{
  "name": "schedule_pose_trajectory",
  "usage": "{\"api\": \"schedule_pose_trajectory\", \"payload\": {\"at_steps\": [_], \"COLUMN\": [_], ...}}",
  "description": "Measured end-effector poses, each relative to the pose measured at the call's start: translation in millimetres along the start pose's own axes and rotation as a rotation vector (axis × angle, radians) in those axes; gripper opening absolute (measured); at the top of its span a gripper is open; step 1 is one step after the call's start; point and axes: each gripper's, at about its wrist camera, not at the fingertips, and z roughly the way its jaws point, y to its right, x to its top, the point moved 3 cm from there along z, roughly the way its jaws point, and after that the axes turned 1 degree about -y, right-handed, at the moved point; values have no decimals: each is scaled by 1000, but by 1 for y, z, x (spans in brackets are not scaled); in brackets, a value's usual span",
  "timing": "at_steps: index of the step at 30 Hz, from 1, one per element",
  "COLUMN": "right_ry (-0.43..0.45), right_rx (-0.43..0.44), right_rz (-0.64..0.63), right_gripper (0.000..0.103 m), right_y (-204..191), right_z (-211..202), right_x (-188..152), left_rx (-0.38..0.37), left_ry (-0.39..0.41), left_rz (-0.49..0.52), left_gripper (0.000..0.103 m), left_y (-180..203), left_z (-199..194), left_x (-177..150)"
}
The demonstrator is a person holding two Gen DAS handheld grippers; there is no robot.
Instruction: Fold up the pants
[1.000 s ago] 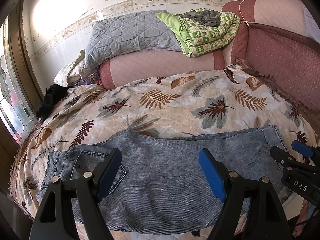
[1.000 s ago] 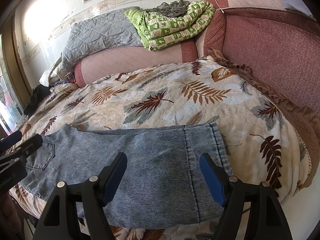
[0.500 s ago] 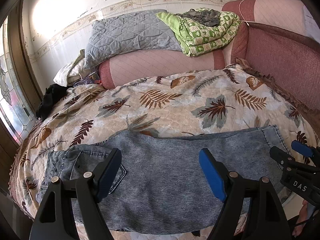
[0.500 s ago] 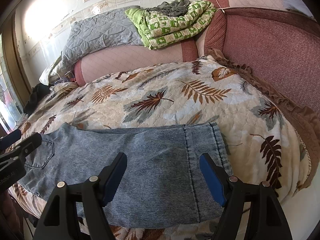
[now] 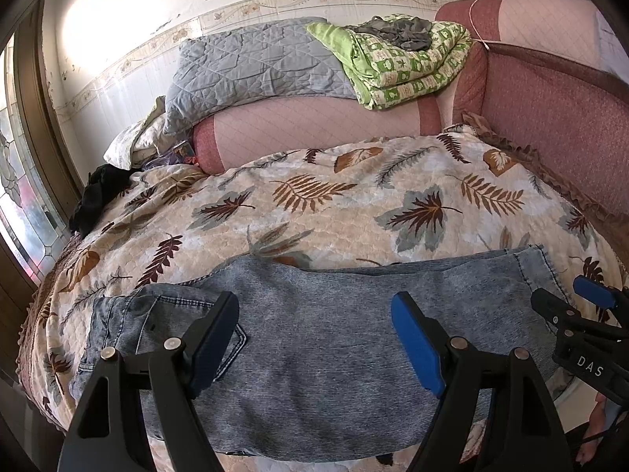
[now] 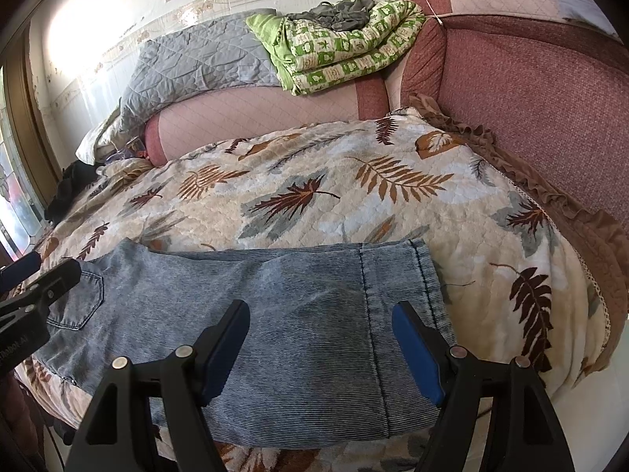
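Note:
Grey-blue denim pants (image 5: pixel 314 338) lie flat across the near edge of the bed, waist and back pocket at the left, leg hem at the right; they also show in the right wrist view (image 6: pixel 275 314). My left gripper (image 5: pixel 314 338) is open and empty, above the waist half. My right gripper (image 6: pixel 320 340) is open and empty, above the leg end near the hem seam. The right gripper shows at the right edge of the left wrist view (image 5: pixel 582 322). The left gripper shows at the left edge of the right wrist view (image 6: pixel 31 287).
The bed has a leaf-print quilt (image 5: pixel 334 204). A pink bolster (image 5: pixel 314 126), a grey quilted pillow (image 5: pixel 251 70) and a folded green blanket (image 5: pixel 405 67) lie at the back. A maroon headboard (image 6: pixel 530 98) stands at the right. A black garment (image 5: pixel 98 192) lies by the window at the left.

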Motion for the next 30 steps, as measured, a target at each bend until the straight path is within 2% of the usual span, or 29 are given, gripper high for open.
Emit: {"api": "schedule_pose_trajectory", "payload": {"at_steps": [25, 29, 30], "right_ry": [3, 33, 39], "right_rx": [-25, -42, -45], "right_rz": [5, 8, 12], "right_gripper": [78, 78, 78], "right_y": [13, 22, 26], "right_z": [-4, -15, -17], "right_x": [-1, -2, -3], "left_rx": [-28, -35, -43], "left_ry": [-29, -9, 16], "left_rz": [-6, 5, -4], "left_gripper": [80, 80, 80], "left_y": [2, 4, 6], "left_z": [2, -10, -14], "left_x": [-5, -2, -1]}}
